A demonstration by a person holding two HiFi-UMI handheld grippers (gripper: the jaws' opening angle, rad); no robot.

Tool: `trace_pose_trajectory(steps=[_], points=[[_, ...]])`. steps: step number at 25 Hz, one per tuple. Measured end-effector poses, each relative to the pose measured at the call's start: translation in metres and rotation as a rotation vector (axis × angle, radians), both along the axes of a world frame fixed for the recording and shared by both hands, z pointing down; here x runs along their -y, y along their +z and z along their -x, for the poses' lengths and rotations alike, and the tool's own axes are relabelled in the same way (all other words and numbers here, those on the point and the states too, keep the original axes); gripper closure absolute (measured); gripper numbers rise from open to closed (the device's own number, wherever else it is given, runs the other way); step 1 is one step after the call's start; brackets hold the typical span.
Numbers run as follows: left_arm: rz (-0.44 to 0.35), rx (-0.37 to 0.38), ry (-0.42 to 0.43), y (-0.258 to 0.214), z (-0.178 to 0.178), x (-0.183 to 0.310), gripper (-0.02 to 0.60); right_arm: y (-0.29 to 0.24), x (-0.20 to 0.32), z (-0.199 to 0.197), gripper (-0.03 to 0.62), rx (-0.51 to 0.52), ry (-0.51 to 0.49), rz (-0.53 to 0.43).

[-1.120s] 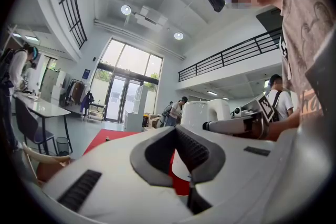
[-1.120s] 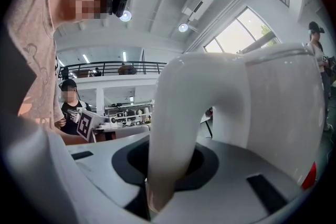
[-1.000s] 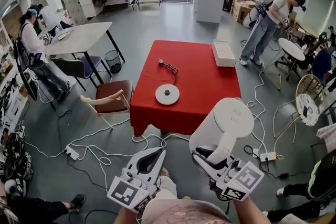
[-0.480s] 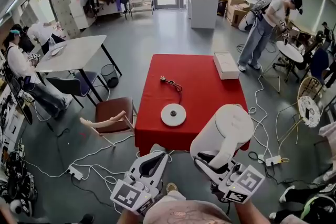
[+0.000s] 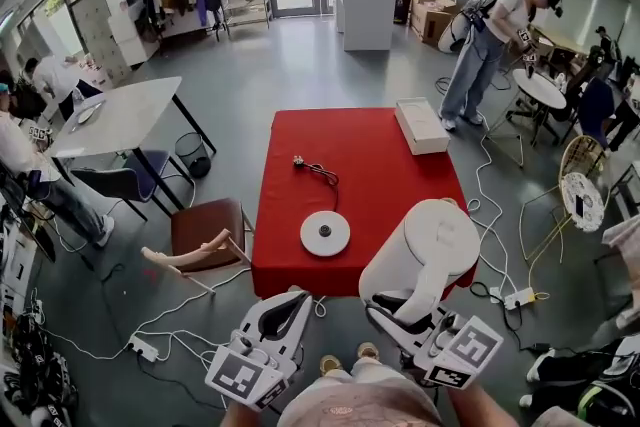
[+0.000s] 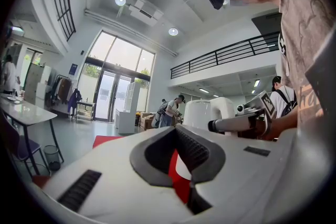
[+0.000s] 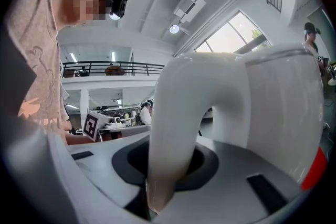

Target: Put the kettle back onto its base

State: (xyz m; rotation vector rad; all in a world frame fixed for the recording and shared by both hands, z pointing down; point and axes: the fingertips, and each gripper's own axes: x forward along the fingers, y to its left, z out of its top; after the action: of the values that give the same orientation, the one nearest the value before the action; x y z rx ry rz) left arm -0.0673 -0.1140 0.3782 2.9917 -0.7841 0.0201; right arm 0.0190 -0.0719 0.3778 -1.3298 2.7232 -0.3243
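- My right gripper [image 5: 392, 307] is nearest to me. Its jaws are clamped on the handle [image 7: 169, 149] of the kettle [image 5: 425, 250], which fills the gap between the pads.
- My left gripper [image 5: 297, 298] sits beside it, low and short of the desk [image 5: 375, 150]. Its jaws look closed at the tips with nothing in them; only red cloth shows through the hollow behind them.
- The kettle hangs in the air from my right jaws, over the near right corner of the desk. It touches nothing there. Its long axis is close to upright, with the top leaning a little away from me and to the right.
- The base [image 5: 325, 233] lies flat on the desk, just inside the near edge. It is ahead of the kettle and off to the left, and well apart from it.
- The left gripper is lined up more closely with the base, but the right one has the load. I judge the move to be a carry forward and left, then straight down.
- The kettle wants standing truly upright before it meets the centre stud.
- Farther back, the cord [image 5: 318, 171] trails from the base, and a box [image 5: 420, 125] sits at the far right edge, clear of that path.
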Motion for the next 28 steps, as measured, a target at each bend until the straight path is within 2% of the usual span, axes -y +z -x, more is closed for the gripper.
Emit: trace_pose_trajectory(steps=[2,5,9,15,28], points=[[0.018,0.012,0.006,0.002,-0.005,0.003,0.584,0.001,0.002,-0.002,0.507,-0.005,-0.008,0.006],[0.004,-0.001,0.002,-0.001,-0.011,0.009,0.584,0.003,0.007,-0.001,0.507,-0.006,-0.028,0.015],[0.047,0.023,0.007,0.005,-0.019,0.01,0.584,0.005,0.011,-0.002,0.507,0.006,-0.049,0.03],[0.032,0.006,-0.016,0.01,-0.026,0.02,0.584,0.011,0.023,-0.009,0.507,0.009,-0.067,0.036],[0.026,0.006,-0.066,0.015,-0.027,0.044,0.584,0.018,0.093,-0.011,0.507,-0.01,-0.13,0.022]])
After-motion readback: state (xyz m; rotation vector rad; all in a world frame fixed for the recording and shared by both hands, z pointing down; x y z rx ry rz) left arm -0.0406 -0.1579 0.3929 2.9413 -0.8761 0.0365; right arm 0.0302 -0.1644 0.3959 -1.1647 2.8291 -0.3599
